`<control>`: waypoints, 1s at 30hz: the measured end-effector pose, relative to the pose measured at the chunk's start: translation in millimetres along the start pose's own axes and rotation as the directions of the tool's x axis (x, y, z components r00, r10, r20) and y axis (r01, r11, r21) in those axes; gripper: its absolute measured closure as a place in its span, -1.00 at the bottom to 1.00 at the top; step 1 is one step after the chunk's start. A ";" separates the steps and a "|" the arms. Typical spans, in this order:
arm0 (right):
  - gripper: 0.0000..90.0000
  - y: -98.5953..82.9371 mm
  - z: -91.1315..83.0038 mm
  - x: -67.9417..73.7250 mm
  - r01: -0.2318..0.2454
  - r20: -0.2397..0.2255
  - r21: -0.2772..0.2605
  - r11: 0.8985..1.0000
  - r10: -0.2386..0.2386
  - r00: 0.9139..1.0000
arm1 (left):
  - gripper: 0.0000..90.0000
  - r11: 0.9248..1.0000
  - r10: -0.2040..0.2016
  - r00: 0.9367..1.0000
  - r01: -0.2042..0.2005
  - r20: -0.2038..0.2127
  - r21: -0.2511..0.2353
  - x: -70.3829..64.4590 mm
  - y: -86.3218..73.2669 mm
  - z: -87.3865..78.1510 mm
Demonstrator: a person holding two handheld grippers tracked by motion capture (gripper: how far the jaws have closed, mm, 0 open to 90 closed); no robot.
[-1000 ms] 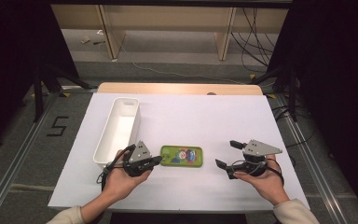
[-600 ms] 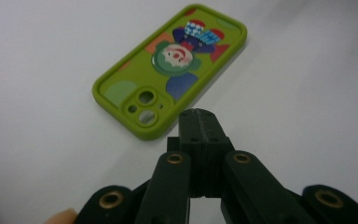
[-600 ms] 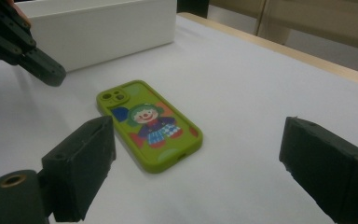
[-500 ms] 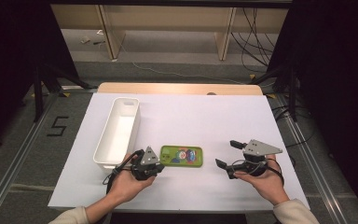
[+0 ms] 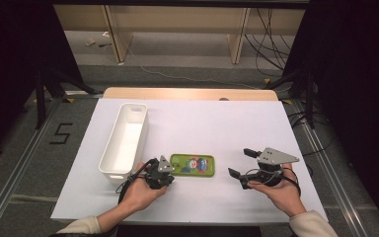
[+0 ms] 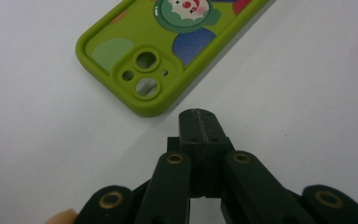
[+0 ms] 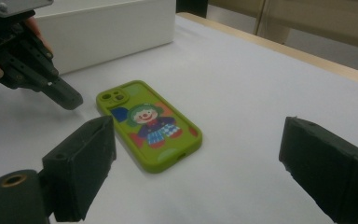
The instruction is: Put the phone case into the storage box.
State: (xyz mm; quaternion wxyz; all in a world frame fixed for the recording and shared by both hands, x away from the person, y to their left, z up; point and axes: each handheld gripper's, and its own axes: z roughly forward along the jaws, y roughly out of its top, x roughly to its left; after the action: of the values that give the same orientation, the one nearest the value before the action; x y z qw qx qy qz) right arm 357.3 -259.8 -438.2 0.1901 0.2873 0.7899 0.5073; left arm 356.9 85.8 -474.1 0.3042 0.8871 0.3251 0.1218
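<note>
A green phone case (image 5: 193,165) with a clown picture lies flat on the white table, camera-hole end toward my left hand. My left gripper (image 5: 168,174) is shut with nothing in it, its tip resting just short of that corner of the case (image 6: 161,51). The closed tip (image 6: 199,122) points at the case. My right gripper (image 5: 240,163) stands wide open to the right of the case, a short gap away. Through its spread jaws I see the case (image 7: 148,122) and the left gripper (image 7: 67,98) beyond.
A long white bin (image 5: 125,138) stands to the left of the case, beside my left hand. The white sheet (image 5: 212,123) covers the table; a wooden edge (image 5: 190,94) runs along the far side. Dark frames and cables surround the table.
My left gripper slid right and down along the table to the case's near-left corner. The right gripper has stayed in place, still open.
</note>
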 end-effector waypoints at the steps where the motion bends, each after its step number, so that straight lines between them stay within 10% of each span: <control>1: -0.73 0.0 -0.2 -0.1 -0.001 0.000 0.000 1.000 0.001 1.000 | 0.99 1.000 -0.002 1.000 0.002 -0.003 0.004 0.3 -0.1 0.4; 30: -0.73 0.6 -1.0 0.0 -0.008 0.000 -0.007 1.000 0.008 1.000 | 1.00 0.998 -0.041 0.998 0.044 -0.050 0.046 5.9 14.6 15.9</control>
State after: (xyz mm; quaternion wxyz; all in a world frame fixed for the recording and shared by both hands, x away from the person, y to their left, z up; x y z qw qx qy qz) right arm 356.8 -260.4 -437.2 0.1892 0.2900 0.7869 0.5108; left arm 375.4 73.5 -477.5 0.2775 0.8837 0.3540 0.1292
